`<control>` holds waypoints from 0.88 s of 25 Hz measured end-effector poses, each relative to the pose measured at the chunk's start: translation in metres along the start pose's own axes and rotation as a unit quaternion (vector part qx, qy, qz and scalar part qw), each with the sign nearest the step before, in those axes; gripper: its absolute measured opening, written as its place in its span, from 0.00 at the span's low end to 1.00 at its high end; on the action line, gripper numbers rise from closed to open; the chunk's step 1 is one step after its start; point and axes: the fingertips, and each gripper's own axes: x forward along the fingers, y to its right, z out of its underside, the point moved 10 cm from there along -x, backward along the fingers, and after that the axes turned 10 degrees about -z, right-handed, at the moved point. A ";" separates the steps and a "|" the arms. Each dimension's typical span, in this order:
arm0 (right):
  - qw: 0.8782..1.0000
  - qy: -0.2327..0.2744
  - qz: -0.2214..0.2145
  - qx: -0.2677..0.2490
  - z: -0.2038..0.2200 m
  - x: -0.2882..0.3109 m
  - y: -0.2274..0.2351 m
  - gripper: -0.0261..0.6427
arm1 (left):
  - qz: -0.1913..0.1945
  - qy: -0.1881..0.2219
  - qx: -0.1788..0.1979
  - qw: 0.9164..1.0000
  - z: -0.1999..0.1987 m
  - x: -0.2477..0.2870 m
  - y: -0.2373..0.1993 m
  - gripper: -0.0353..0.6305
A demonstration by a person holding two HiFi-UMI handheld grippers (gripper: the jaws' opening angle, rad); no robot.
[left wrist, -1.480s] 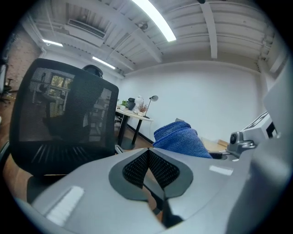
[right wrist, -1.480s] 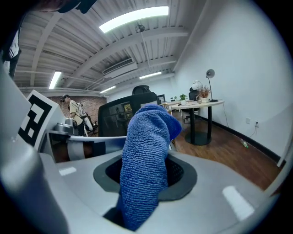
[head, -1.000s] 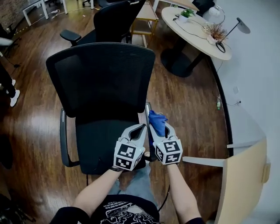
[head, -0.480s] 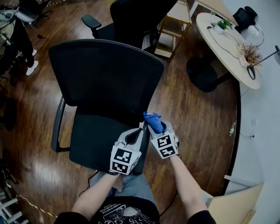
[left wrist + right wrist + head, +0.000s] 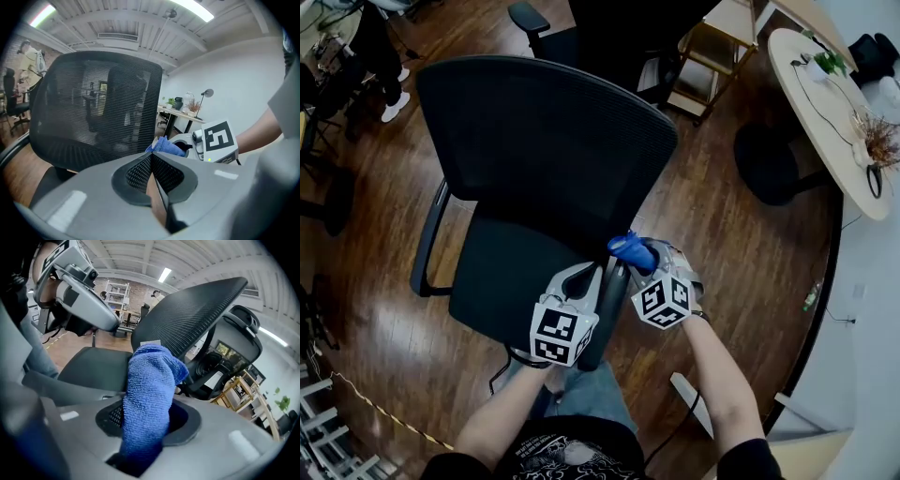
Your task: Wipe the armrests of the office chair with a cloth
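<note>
A black office chair [image 5: 544, 159] with a mesh back fills the middle of the head view. Its right armrest [image 5: 605, 328] runs between my two grippers; the left armrest [image 5: 427, 244] is off to the left. My right gripper [image 5: 649, 251] is shut on a blue cloth [image 5: 628, 248], which sticks out over the back end of the right armrest, near the backrest. In the right gripper view the cloth [image 5: 147, 394] stands up between the jaws. My left gripper [image 5: 596, 274] hangs just left of that armrest, over the seat edge, shut [image 5: 151, 157] with nothing in it.
A second black chair [image 5: 581, 28] stands behind this one, with a wooden shelf unit [image 5: 712, 47] beside it. A round table [image 5: 825, 103] with plants is at the far right. A person's feet [image 5: 389, 103] show at the upper left. The floor is dark wood.
The head view has swung, so the chair now sits tilted in the picture. Both grippers stay at the right armrest; the right one, still holding the cloth, has turned slightly away from the left.
</note>
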 end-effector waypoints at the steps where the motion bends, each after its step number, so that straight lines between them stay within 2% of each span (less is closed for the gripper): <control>1: 1.000 0.001 -0.003 0.001 -0.001 0.001 0.000 0.25 | -0.003 -0.001 -0.002 1.000 0.002 0.000 -0.001 0.06; 12: 1.000 -0.007 -0.017 0.014 -0.012 -0.005 -0.052 0.25 | 0.019 -0.007 0.005 1.000 0.021 -0.021 -0.005 0.06; 22: 0.998 -0.017 -0.007 0.055 -0.032 -0.012 -0.145 0.25 | 0.052 -0.008 0.016 0.998 0.051 -0.063 -0.017 0.06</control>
